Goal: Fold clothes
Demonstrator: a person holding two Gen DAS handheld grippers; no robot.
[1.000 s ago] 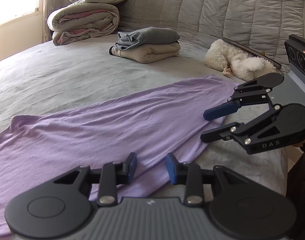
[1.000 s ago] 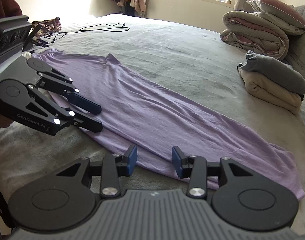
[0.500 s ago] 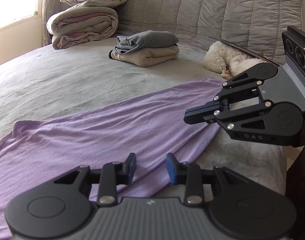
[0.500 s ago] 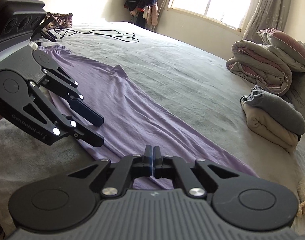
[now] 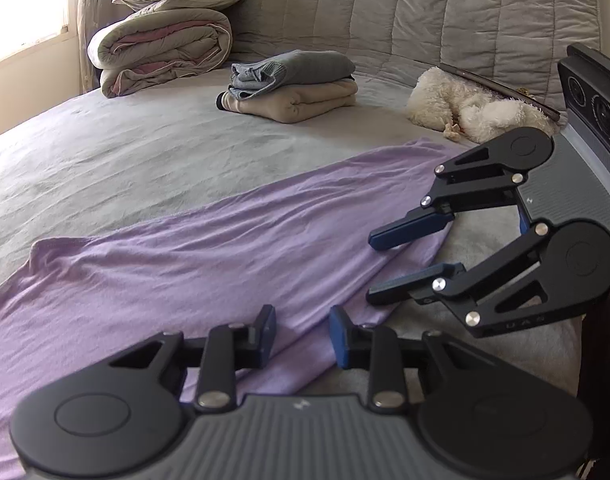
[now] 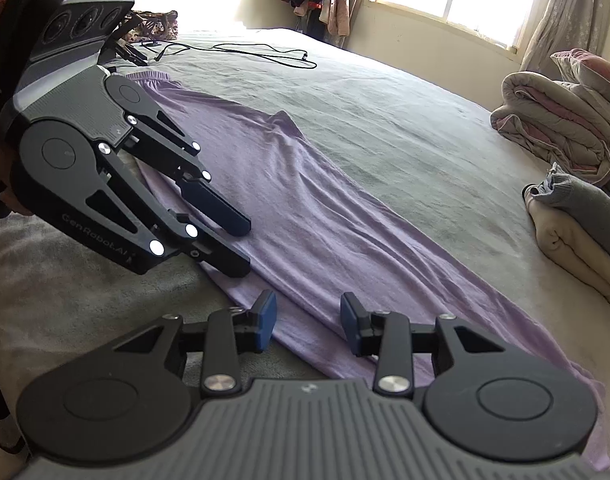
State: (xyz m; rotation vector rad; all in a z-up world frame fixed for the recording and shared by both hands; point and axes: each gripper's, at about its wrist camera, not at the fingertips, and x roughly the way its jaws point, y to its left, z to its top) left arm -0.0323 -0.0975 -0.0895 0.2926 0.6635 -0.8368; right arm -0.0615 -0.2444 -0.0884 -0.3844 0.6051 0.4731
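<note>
A long purple garment [image 5: 185, 264] [image 6: 305, 200] lies flat across the grey bed [image 5: 125, 152], running diagonally. My left gripper [image 5: 301, 336] [image 6: 245, 246] hovers just over the garment's near edge. Its jaws are closing a little, but a clear gap remains and the pads press on nothing. My right gripper [image 6: 308, 322] [image 5: 371, 270] hangs beside it over the same edge, closer to the garment's narrow end. The right jaws are opening, with only cloth lying below the gap. Neither gripper holds the fabric.
A folded stack of grey and beige clothes [image 5: 293, 84] [image 6: 577, 232] sits near the headboard. A rolled duvet with pillows [image 5: 161, 48] lies at the far corner. A white plush toy [image 5: 465, 108] rests by the headboard, and a black cable [image 6: 245, 50] trails across the bed's far side.
The right gripper snapped shut on nothing half a second ago and now stands open again, shifted slightly along the garment's edge and rolled. The left gripper has stayed in place.
</note>
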